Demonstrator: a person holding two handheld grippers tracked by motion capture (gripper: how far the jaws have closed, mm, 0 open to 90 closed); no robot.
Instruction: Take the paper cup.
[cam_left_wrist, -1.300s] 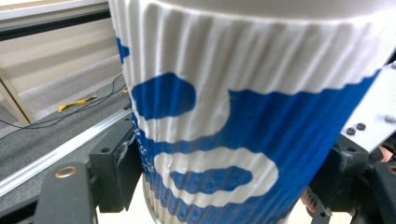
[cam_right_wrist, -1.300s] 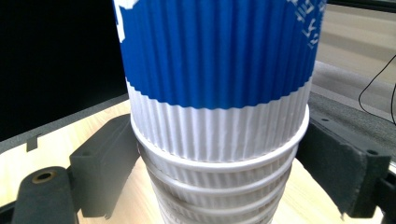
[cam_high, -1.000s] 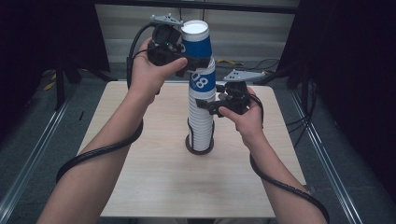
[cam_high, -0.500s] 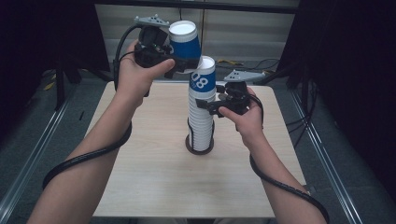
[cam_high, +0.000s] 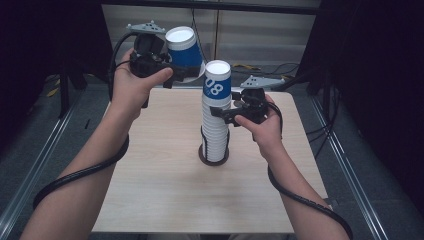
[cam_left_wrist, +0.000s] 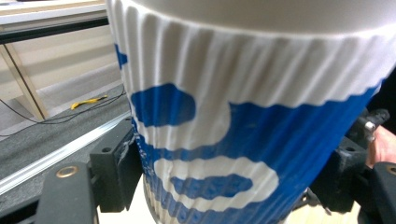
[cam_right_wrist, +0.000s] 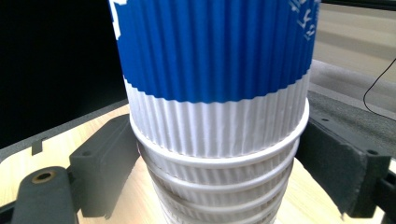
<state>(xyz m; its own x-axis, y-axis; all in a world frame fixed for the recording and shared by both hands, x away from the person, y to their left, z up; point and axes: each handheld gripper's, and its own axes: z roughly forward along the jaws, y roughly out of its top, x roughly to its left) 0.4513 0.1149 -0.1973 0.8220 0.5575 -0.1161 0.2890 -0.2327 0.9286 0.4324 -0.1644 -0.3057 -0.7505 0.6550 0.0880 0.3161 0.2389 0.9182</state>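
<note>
Between my left gripper jaws: single blue cup, clamped, tilted, lifted clear. Right gripper clamped on cup stack, upright on table.

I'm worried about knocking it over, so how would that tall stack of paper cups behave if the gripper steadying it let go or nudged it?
The stack of cups looks tall and narrow on a small base, so it would probably tip easily. Being ribbed paper, it is likely light and would slide or topple under a slight sideways push. The right hand-held gripper bracketing it seems to be what steadies it.
</note>
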